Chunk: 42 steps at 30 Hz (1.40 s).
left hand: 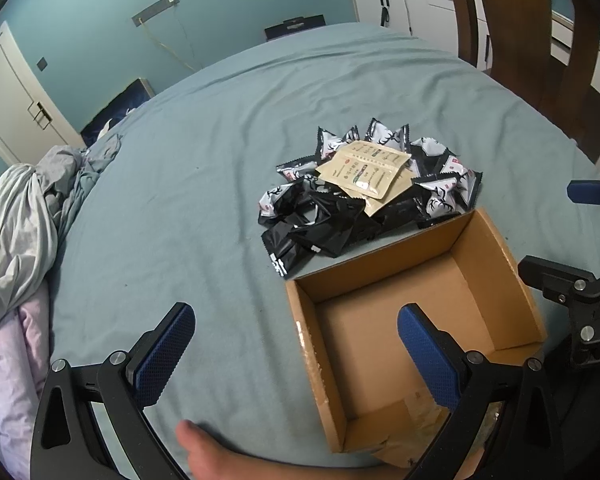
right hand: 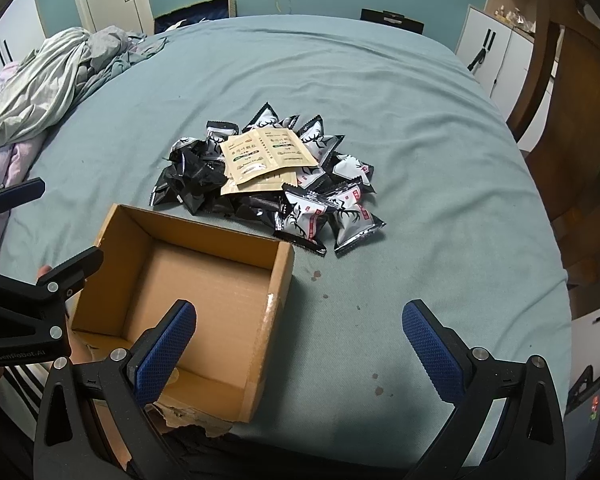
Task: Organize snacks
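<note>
Left wrist view: the left gripper (left hand: 296, 356) is held with jaws spread wide and nothing between them, above the near left corner of the cardboard box (left hand: 512, 280). The snack packets (left hand: 320, 220) are heaped on the bed sheet (left hand: 180, 200) just beyond the box's far wall. The right gripper (right hand: 300, 348) is likewise released, over the box's right wall.

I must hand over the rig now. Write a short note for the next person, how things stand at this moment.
Left gripper: open, holds nothing, above the box's near left edge.
Right gripper: open, holds nothing, above the box's near right corner.
Cardboard box: on the bed, empty.
Snack packets: all in one pile on the sheet just beyond the box, two tan sachets on top.
Done: nothing packed.
Left: every packet into the box.
</note>
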Available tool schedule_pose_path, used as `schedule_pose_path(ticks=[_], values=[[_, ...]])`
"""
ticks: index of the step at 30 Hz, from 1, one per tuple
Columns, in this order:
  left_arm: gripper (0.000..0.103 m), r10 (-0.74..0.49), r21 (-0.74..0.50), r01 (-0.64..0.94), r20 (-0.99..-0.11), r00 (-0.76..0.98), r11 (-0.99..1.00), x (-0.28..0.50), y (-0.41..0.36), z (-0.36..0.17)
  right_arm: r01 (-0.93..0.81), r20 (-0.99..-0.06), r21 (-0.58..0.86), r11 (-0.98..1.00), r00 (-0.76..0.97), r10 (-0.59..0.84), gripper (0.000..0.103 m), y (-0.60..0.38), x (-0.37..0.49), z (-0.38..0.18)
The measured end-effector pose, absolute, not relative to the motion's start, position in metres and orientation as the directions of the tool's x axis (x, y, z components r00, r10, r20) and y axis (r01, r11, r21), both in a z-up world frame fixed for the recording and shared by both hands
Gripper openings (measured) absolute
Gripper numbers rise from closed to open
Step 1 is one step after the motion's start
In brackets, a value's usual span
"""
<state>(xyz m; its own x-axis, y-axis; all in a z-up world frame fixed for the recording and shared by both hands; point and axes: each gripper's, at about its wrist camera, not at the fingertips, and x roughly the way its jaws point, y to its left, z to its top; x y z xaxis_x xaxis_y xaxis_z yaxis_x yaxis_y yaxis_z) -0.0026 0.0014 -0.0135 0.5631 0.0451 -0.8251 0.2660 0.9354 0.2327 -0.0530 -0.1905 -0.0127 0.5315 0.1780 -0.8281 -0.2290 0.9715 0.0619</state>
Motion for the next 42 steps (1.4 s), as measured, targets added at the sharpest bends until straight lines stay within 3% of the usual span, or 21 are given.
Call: schedule_pose_path(ticks=[11,18,22,28,31,33,35,37,38,42], values=[[0.103,0.016,0.180,0.259,-0.847,0.531,0.949,0.003,0.006,-0.012,-0.156,-0.862,0.257,0.954,0.409,0.299,0.103,-0.220,-0.010,-0.025],[0.103,-0.004,0.157,0.263,-0.852,0.524,0.952,0.007,0.006,-0.010,-0.124,-0.924,0.124,0.985,0.347,0.160,0.103,-0.220,0.048,-0.049],[0.103,-0.015,0.133,0.256,-0.862,0.507,0.958,0.013,0.009,-0.012,-0.104,-0.932,0.150,0.983,0.316,0.175,0.103,-0.217,0.068,-0.059],[0.103,-0.020,0.113,0.243,-0.874,0.486,0.963,0.020,0.012,-0.016,-0.110,-0.902,0.301,0.947,0.291,0.320,0.103,-0.213,0.089,-0.062],[0.103,-0.012,0.119,0.239,-0.876,0.483,0.964,0.024,0.012,-0.018,-0.118,-0.898,0.323,0.939,0.273,0.344,0.094,-0.210,0.097,-0.070],[0.103,-0.008,0.120,0.234,-0.877,0.480,0.965,0.027,0.014,-0.019,-0.112,-0.914,0.314,0.943,0.232,0.332,0.078,-0.203,0.104,-0.084],[0.103,-0.003,0.121,0.225,-0.876,0.481,0.967,0.030,0.016,-0.021,-0.107,-0.927,0.292,0.950,0.214,0.309,0.071,-0.198,0.109,-0.093],[0.103,0.002,0.121,0.214,-0.875,0.483,0.969,0.034,0.020,-0.022,-0.104,-0.937,0.267,0.958,0.207,0.283,0.052,-0.197,0.112,-0.100],[0.103,0.004,0.118,0.205,-0.875,0.485,0.972,0.037,0.022,-0.022,-0.102,-0.940,0.260,0.960,0.200,0.276,0.037,-0.198,0.114,-0.104],[0.103,0.009,0.105,0.174,-0.878,0.479,0.979,0.045,0.028,-0.024,-0.092,-0.926,0.301,0.949,0.211,0.314,0.032,-0.203,0.113,-0.099]])
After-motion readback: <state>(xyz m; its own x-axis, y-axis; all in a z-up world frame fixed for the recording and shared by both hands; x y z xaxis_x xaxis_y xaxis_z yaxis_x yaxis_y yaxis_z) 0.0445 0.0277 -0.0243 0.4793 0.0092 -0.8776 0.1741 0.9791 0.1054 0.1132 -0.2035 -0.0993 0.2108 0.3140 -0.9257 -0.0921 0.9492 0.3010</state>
